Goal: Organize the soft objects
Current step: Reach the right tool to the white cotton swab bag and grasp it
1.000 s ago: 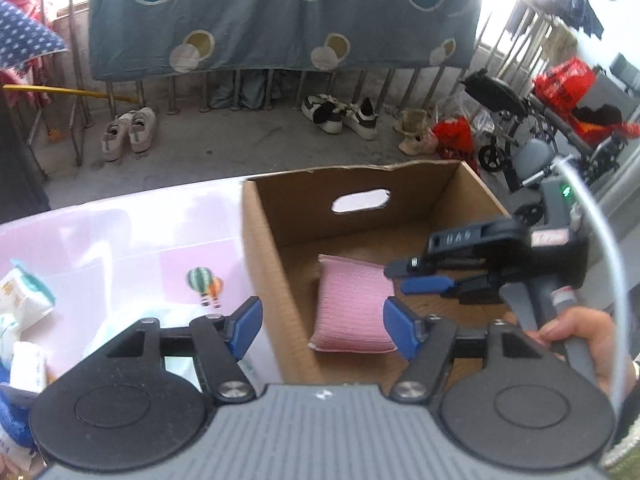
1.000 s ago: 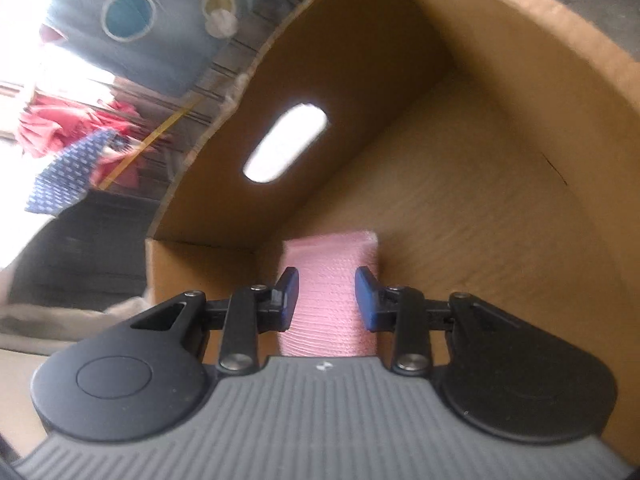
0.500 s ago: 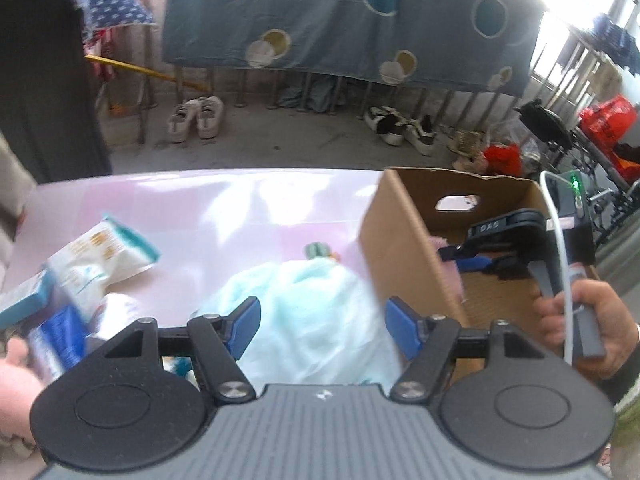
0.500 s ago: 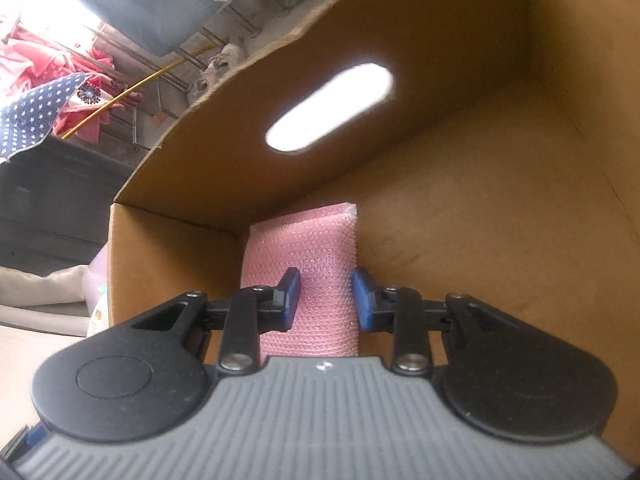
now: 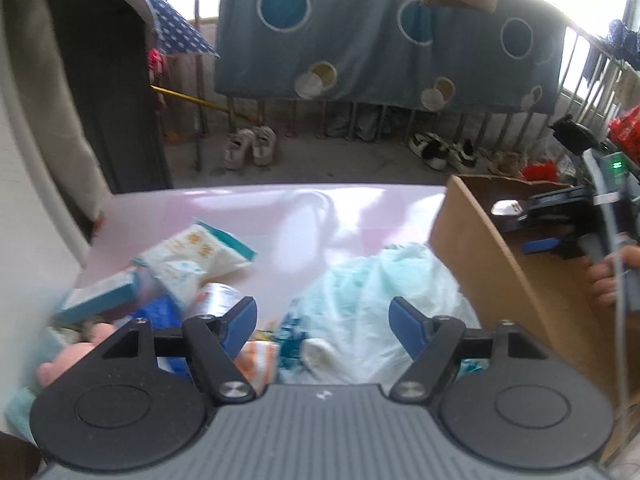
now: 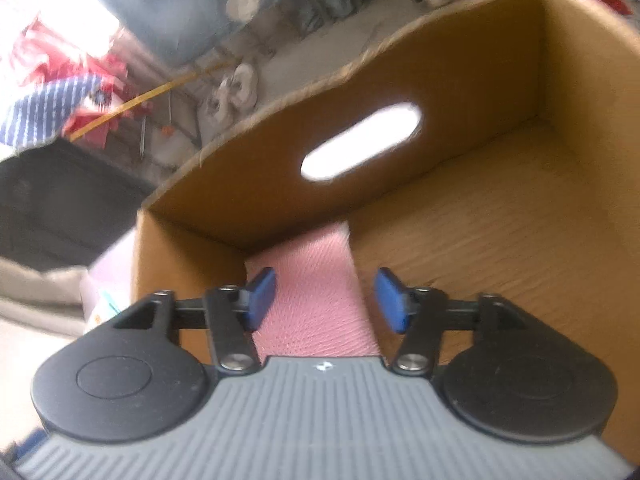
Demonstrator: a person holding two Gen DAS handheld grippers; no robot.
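Note:
A pink knitted cushion (image 6: pixel 316 304) lies on the floor of the cardboard box (image 6: pixel 500 232), against its left wall. My right gripper (image 6: pixel 326 298) is open above the cushion and holds nothing; it also shows in the left wrist view (image 5: pixel 560 236) over the box (image 5: pixel 480 256). My left gripper (image 5: pixel 323 320) is open and empty above a pale green plastic bag of soft things (image 5: pixel 384 300) on the pink table (image 5: pixel 280 216).
Left of the bag lie tissue packs (image 5: pixel 200 256), a teal box (image 5: pixel 100 296), a blue pack (image 5: pixel 160 316) and a pink plush toy (image 5: pixel 76 360). Beyond the table are shoes (image 5: pixel 252 148) and a hanging blue sheet (image 5: pixel 380 40).
My left gripper has swung left, from over the box to over the bag and the packs. My right gripper has opened wider and pulled back up from the cushion, which stays in the box.

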